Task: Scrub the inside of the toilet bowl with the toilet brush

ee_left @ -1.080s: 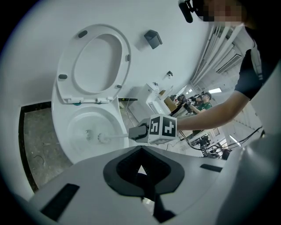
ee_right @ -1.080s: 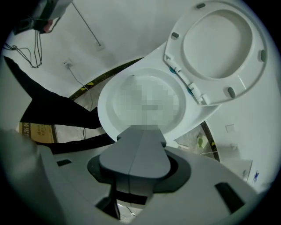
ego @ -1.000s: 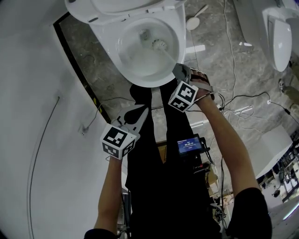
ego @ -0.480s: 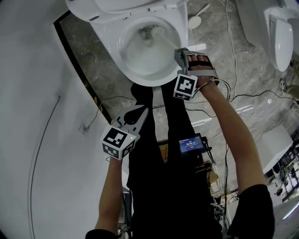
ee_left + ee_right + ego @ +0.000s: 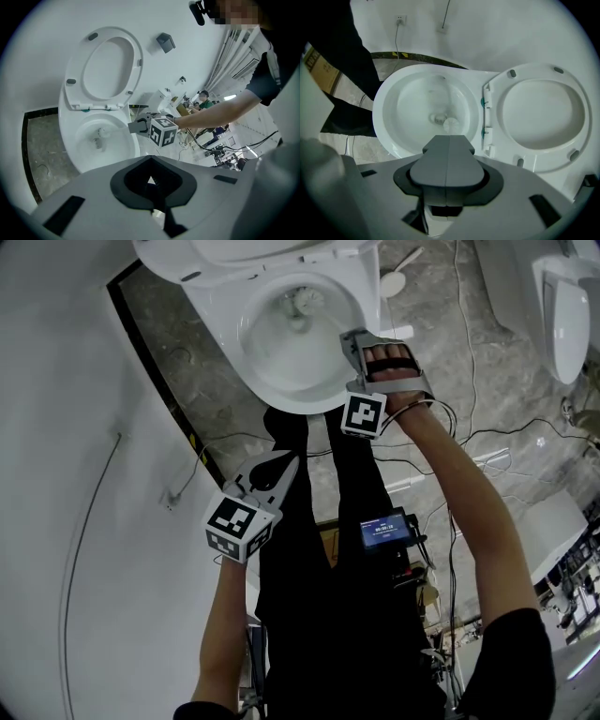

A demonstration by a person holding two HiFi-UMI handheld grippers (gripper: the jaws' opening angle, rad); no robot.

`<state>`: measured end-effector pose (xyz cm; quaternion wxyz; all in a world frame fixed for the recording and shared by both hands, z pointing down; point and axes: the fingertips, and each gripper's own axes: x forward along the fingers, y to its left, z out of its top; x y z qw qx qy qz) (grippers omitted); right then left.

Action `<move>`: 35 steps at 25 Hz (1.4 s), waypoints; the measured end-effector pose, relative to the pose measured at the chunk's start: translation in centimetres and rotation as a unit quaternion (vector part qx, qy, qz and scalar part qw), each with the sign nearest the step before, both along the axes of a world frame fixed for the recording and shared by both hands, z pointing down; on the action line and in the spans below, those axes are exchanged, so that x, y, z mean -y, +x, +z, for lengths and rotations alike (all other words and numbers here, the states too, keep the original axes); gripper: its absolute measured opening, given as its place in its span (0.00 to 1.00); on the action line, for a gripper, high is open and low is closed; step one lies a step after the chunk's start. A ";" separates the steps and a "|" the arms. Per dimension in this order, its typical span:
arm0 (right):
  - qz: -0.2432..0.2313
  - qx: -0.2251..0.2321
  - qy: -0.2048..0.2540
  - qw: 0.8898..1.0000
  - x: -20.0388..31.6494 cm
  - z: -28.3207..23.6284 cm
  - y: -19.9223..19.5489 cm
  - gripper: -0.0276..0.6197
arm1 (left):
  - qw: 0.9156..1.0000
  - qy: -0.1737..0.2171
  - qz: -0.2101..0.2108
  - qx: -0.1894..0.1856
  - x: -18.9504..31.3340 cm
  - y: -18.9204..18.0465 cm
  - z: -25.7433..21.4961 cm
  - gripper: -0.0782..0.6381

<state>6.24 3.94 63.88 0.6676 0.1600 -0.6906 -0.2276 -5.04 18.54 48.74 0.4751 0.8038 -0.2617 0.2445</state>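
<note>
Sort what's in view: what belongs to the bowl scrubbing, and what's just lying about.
For the job:
toilet bowl
toilet brush, head down in the bowl
right tongs, shut on the brush
raised seat

Lying about:
left tongs, shut, empty, held back
floor cables
second white fixture
round white long-handled item on the floor

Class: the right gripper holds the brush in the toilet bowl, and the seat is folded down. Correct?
No: the seat is raised, as the left gripper view shows. The right gripper does hold the brush in the bowl.
</note>
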 end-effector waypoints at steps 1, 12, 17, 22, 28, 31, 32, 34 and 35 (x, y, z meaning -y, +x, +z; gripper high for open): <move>0.003 0.004 0.001 1.000 0.2 -0.1 -0.5 0.33 | 1.000 -0.001 0.000 0.000 -0.1 -0.1 0.0 0.12; 0.005 0.055 -0.007 0.998 0.0 -1.3 -6.3 0.31 | 1.000 -0.003 -0.012 0.002 -0.4 -1.8 0.1 0.12; -0.012 0.066 -0.028 0.997 -2.0 -1.1 -8.7 0.32 | 1.000 -0.012 -0.014 0.005 -0.5 -2.2 0.2 0.12; -0.027 0.083 -0.036 0.996 -3.1 -1.2 -9.9 0.31 | 1.000 -0.008 -0.013 0.000 -0.9 -2.5 0.5 0.12; -0.033 0.110 -0.044 0.992 -3.5 -1.6 -11.6 0.31 | 1.000 -0.006 -0.014 0.003 -0.2 -2.2 0.2 0.12; -0.019 0.096 -0.073 0.993 -4.1 -1.1 -11.2 0.31 | 1.000 -0.008 -0.014 0.006 0.0 -2.3 0.3 0.12; -0.013 0.093 -0.085 0.992 -4.4 -0.9 -11.0 0.31 | 1.000 -0.010 -0.013 0.005 -0.1 -2.4 0.3 0.12; 0.004 0.099 -0.101 0.990 -5.1 -0.6 -10.6 0.31 | 1.000 -0.012 -0.013 0.001 -0.4 -2.3 0.4 0.12; 0.014 0.105 -0.108 0.989 -5.4 -0.6 -10.4 0.31 | 1.000 -0.012 -0.012 0.000 -0.5 -2.3 0.4 0.12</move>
